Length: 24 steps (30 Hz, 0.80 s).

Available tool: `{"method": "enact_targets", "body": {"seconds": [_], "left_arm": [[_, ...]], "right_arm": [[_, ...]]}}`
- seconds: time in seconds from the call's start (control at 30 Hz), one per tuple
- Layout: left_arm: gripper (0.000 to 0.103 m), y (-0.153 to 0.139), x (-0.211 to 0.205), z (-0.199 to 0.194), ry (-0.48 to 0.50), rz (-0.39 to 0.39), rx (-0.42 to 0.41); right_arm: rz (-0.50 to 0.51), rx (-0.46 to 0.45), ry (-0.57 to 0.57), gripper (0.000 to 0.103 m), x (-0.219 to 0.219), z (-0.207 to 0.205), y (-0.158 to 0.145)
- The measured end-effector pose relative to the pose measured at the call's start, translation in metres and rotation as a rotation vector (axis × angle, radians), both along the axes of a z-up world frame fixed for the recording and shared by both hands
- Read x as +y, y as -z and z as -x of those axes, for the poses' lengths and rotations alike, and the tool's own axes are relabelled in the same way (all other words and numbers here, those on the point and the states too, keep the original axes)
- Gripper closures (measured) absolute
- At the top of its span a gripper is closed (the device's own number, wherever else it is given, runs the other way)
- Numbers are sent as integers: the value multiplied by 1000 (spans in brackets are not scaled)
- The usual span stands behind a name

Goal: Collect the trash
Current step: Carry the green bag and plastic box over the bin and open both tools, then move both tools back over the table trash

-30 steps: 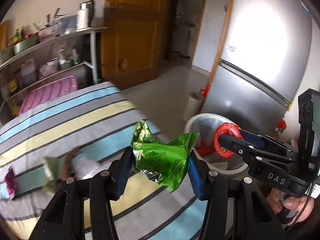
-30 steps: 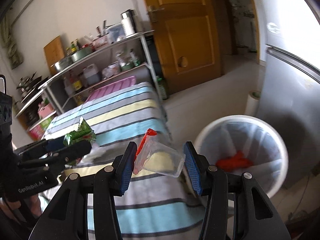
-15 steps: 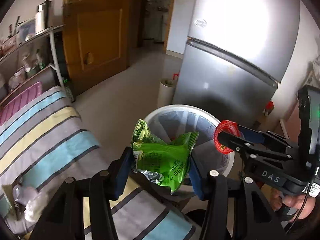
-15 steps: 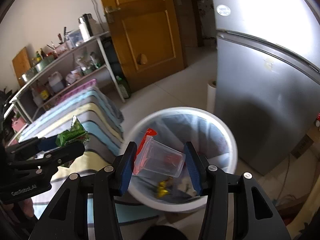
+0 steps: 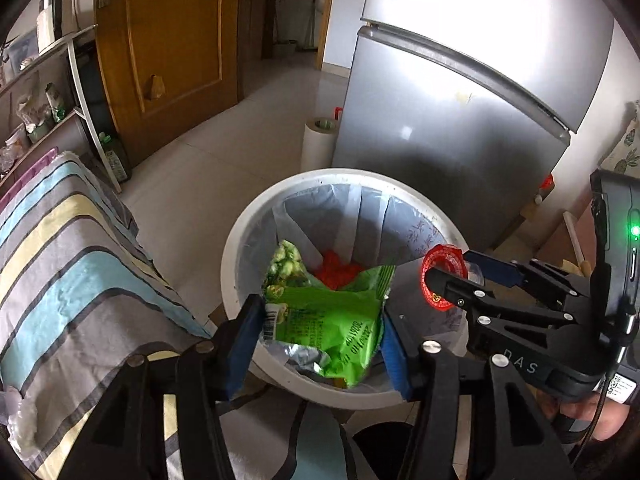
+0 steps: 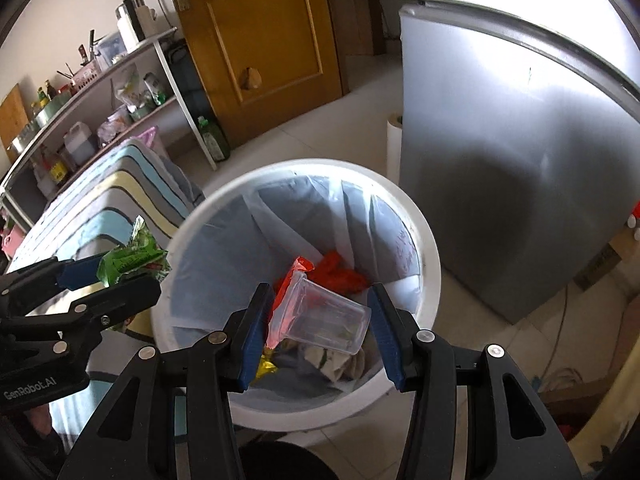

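My left gripper (image 5: 320, 332) is shut on a crumpled green snack bag (image 5: 324, 312) and holds it over the near rim of the white trash bin (image 5: 236, 236). It also shows at the left of the right wrist view (image 6: 120, 276) with the bag (image 6: 132, 258). My right gripper (image 6: 320, 320) is shut on a clear plastic cup with a red peel lid (image 6: 320, 316), held over the open bin (image 6: 430, 248). That gripper shows at the right of the left wrist view (image 5: 444, 280). Red and yellow trash (image 6: 340, 274) lies inside the lined bin.
A striped-cloth table (image 5: 60, 264) stands left of the bin with a crumpled clear wrapper (image 5: 16, 420) on it. A silver fridge (image 5: 460, 120) stands behind the bin, with a white roll (image 5: 318, 144) beside it. A wooden door (image 5: 160, 48) and metal shelves (image 6: 100, 92) line the back.
Both grippers have swung right from over the striped table to above the trash bin, each still holding its item. The bin is now closer and fills the centre of both views.
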<state>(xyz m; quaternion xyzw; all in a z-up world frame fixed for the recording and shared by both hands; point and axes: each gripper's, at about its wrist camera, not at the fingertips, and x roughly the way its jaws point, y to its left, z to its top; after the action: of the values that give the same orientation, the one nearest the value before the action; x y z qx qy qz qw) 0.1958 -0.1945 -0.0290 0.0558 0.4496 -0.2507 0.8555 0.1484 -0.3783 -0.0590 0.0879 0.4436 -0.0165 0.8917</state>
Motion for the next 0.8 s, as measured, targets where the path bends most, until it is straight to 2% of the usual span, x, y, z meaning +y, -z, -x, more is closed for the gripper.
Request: {"method": "enact_targets", "body": {"seconds": [0.13,0.2,0.27,0.4,0.8], "left_arm": [[40,7,-2,-1,-7,-20,14],[36,6,-2,0,-5,-25,6],[34,6,-2,-1,-8,-25,8],[34,6,1,-2,-9,-12,15],[33,-20,24,14,-42,37,-29]], "right_arm": [[1,17,9,53,-4,-2,6],[-6,15,17,51,-6,-3,8],[-15,18,24,47,-7,-3,9],[-16,16,24,46,-6,-3,8],[-12,-56,41,45,5,13,-22]]}}
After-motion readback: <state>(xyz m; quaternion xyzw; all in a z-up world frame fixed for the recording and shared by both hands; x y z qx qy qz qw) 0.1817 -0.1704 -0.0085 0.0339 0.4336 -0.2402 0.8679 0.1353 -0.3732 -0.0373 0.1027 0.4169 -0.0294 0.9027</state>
